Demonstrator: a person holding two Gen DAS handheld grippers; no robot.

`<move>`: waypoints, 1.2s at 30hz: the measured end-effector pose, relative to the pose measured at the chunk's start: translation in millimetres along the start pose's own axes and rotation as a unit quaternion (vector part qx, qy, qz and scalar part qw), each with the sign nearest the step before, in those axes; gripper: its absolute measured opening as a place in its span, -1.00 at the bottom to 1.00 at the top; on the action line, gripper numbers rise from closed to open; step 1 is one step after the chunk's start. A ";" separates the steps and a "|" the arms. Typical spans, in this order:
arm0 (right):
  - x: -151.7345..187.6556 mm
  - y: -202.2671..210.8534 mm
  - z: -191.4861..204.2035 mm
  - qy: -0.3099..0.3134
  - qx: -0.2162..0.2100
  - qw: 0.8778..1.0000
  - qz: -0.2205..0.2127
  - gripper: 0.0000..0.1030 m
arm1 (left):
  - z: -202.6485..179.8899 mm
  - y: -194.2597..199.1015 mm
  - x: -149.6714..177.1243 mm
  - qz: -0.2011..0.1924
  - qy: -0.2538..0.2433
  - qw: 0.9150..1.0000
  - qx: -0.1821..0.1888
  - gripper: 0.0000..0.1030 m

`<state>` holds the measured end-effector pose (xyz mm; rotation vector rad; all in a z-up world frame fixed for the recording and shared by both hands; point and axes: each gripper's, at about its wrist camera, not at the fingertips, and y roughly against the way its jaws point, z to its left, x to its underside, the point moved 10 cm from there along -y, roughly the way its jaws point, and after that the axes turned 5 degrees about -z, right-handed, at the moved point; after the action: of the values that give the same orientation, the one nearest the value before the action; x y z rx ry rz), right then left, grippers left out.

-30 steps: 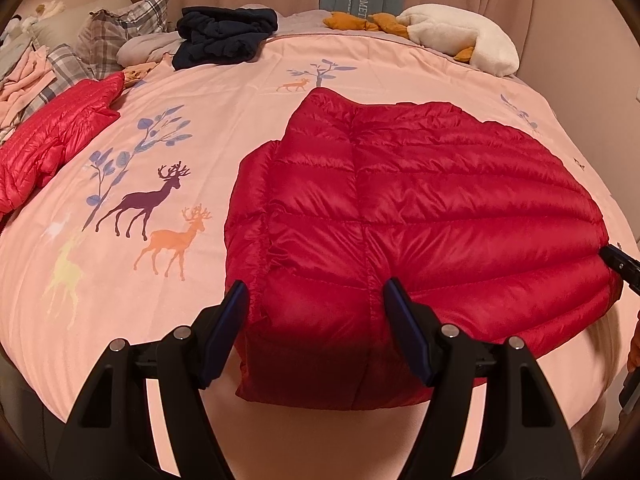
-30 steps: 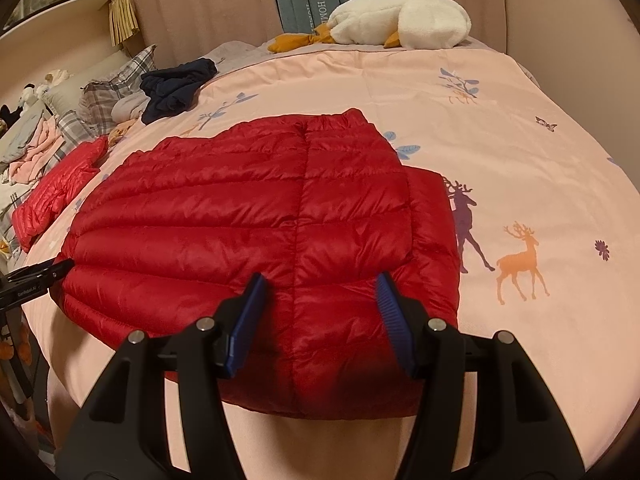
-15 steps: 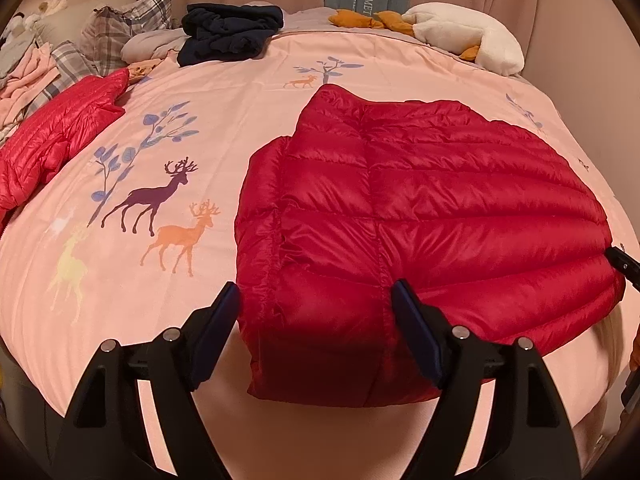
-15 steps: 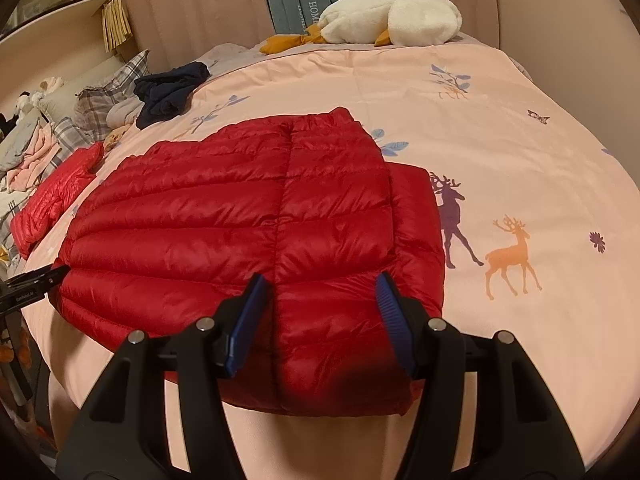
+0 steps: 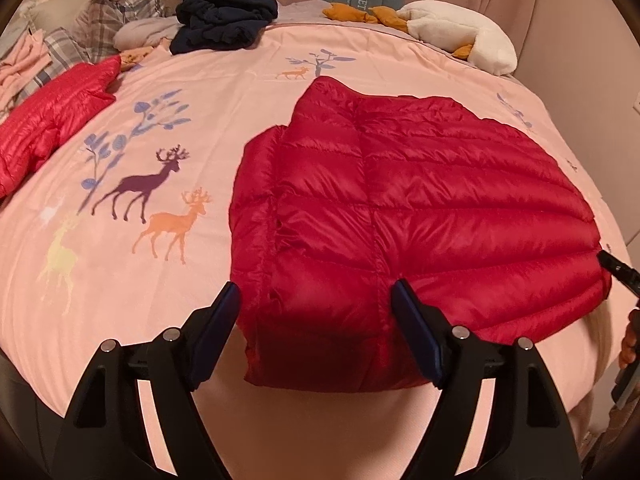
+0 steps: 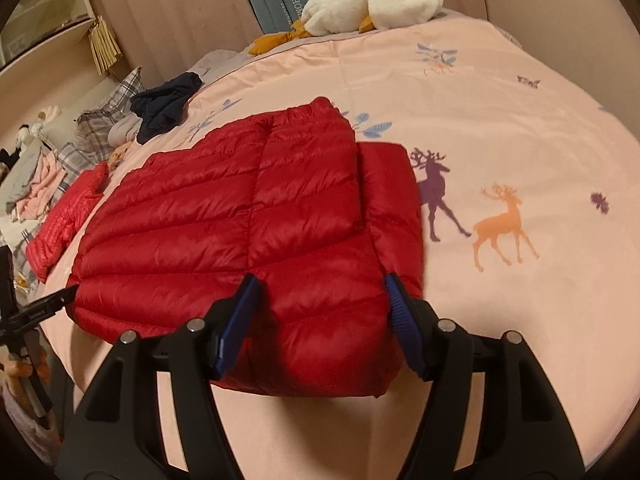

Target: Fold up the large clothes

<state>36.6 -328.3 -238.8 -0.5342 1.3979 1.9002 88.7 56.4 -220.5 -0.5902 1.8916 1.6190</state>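
Observation:
A red quilted down jacket (image 5: 400, 208) lies folded flat on the pink deer-print bedspread (image 5: 120, 208); it also shows in the right wrist view (image 6: 260, 220). My left gripper (image 5: 314, 304) is open and empty, just above the jacket's near left end. My right gripper (image 6: 320, 296) is open and empty, above the jacket's near right end. Each gripper's tip shows at the edge of the other's view. Neither holds any fabric.
A second, brighter red jacket (image 5: 52, 120) lies at the left of the bed. A dark navy garment (image 5: 224, 20), plaid pillows (image 5: 120, 16) and a white plush duck (image 5: 460, 36) sit at the far end. Curtains hang behind.
Both grippers have pulled back a little from the jacket and stay open. The jacket has not moved.

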 end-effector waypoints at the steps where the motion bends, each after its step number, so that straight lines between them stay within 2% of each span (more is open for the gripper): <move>1: 0.5 -0.2 0.5 0.001 0.000 1.000 0.000 0.14 | -0.9 0.0 1.0 0.002 -0.001 1.000 0.002 0.53; 3: 0.4 -0.8 1.6 0.005 0.006 1.000 -0.001 -0.01 | -2.5 0.5 2.7 0.002 -0.005 1.000 0.004 0.52; 4: 0.3 -0.8 2.0 0.005 0.008 1.000 -0.002 -0.18 | -3.1 0.2 3.2 0.002 -0.007 1.000 0.005 0.50; 6: -1.2 -0.4 1.7 0.007 0.013 1.000 -0.004 -0.40 | -5.4 0.0 4.2 0.003 -0.011 1.000 0.008 0.37; 9: -2.1 0.4 0.1 0.009 0.018 1.000 -0.007 -0.58 | -10.6 -0.6 4.9 0.000 -0.031 1.000 -0.002 0.24; 12: -1.8 -0.4 -2.6 0.003 0.019 1.000 -0.009 -0.64 | -12.9 -0.5 5.4 -0.002 -0.042 0.999 -0.010 0.20; 22: -0.7 -9.9 -9.5 -0.012 0.021 1.000 0.000 -0.61 | -9.5 -4.6 8.9 0.004 -0.033 0.999 -0.010 0.18; 26: -3.9 -0.8 -11.7 -0.022 0.021 0.999 -0.011 -0.50 | -6.8 1.2 9.3 0.003 -0.021 1.000 -0.007 0.18; 32: -8.7 17.8 -7.9 -0.009 0.037 0.999 -0.037 -0.21 | -6.0 10.6 10.5 0.000 -0.019 1.000 -0.013 0.19; 33: -10.8 22.8 -4.9 -0.002 0.040 0.998 -0.046 -0.13 | -6.0 12.6 9.8 -0.002 -0.018 1.000 -0.016 0.20; 36: -15.6 33.5 8.7 0.020 0.036 0.997 -0.069 -0.06 | -10.0 22.0 6.6 -0.017 -0.022 0.999 -0.023 0.31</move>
<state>22.7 -330.3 -203.5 -0.6204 1.4133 1.7323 68.0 50.5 -207.9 -0.5964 1.8074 1.6441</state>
